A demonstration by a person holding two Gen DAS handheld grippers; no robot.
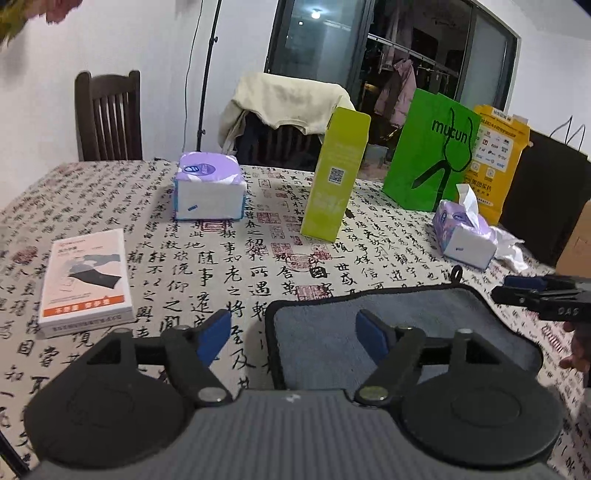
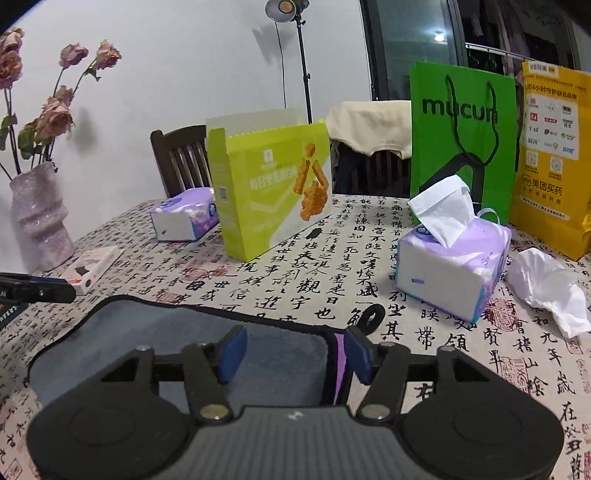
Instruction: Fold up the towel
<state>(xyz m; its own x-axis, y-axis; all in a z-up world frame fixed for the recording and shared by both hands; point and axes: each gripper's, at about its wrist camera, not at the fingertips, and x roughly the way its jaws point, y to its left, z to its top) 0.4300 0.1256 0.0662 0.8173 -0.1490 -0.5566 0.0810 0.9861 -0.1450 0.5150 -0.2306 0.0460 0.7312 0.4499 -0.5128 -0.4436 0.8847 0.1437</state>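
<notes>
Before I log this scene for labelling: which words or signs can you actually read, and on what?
"mucun": green paper bag.
"美团买药": yellow bag; its smaller print is too small to read.
Calligraphy characters: tablecloth, too many to list reliably.
Yellow-green box: Chinese title blurred; a QR code on its narrow side.
White box: text blurred.
Tissue packs: logos unreadable.

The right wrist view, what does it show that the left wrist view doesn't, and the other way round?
Only the right wrist view shows the pale speckled vase of dried pink roses and the lit studio lamp on its stand.

Only the left wrist view shows a bit of the person's hand behind the right gripper.

Both show the grey black-edged towel lying flat, the green mucun paper bag, the lime-green snack box and both purple tissue packs.
</notes>
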